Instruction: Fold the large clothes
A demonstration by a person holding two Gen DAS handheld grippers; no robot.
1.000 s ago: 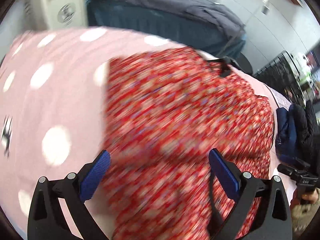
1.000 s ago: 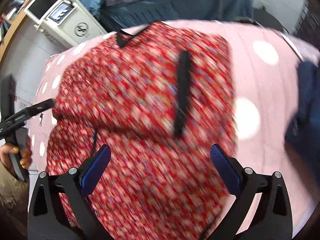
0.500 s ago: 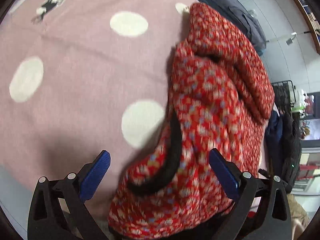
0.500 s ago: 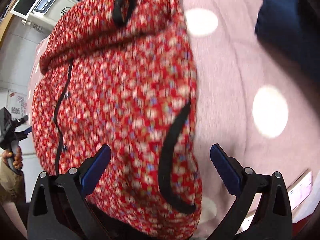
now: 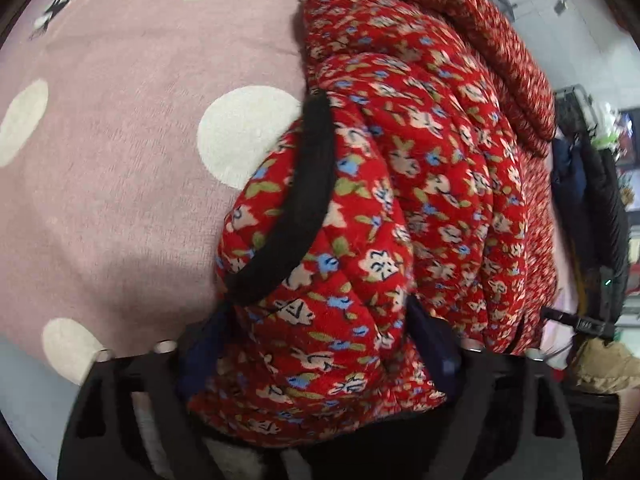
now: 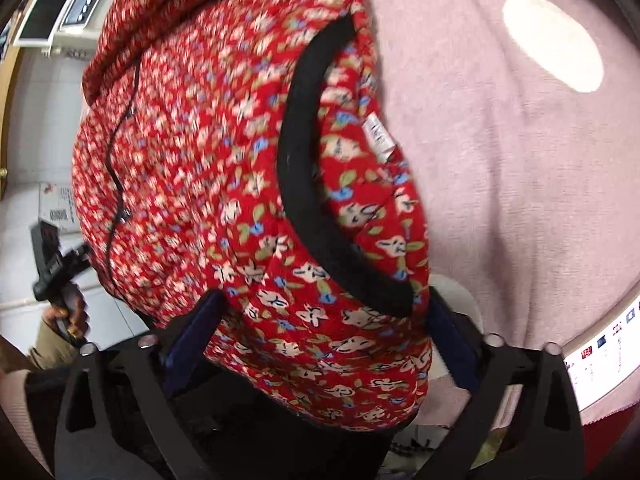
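A red quilted floral garment (image 5: 420, 184) with black trim lies bunched on a pink blanket with white dots (image 5: 120, 160). My left gripper (image 5: 320, 354) is at the garment's near left edge, its blue pads pressed against a thick fold of it beside a black-trimmed pocket opening (image 5: 296, 216). In the right wrist view the same garment (image 6: 192, 152) fills the middle; my right gripper (image 6: 324, 344) has its pads on either side of the near right edge, below a black-trimmed opening (image 6: 316, 184) with a white label (image 6: 380, 136).
The pink blanket (image 6: 520, 184) reaches right to a table edge with a printed strip (image 6: 600, 344). Dark clothes (image 5: 592, 208) hang at the far right. A white appliance with a screen (image 6: 60, 12) stands at the back left. The person's hand (image 6: 64, 308) holds the other gripper.
Both grippers have moved in to the garment's near edge and their pads have closed from wide apart onto its bunched fabric. The garment looks more gathered than a second ago.
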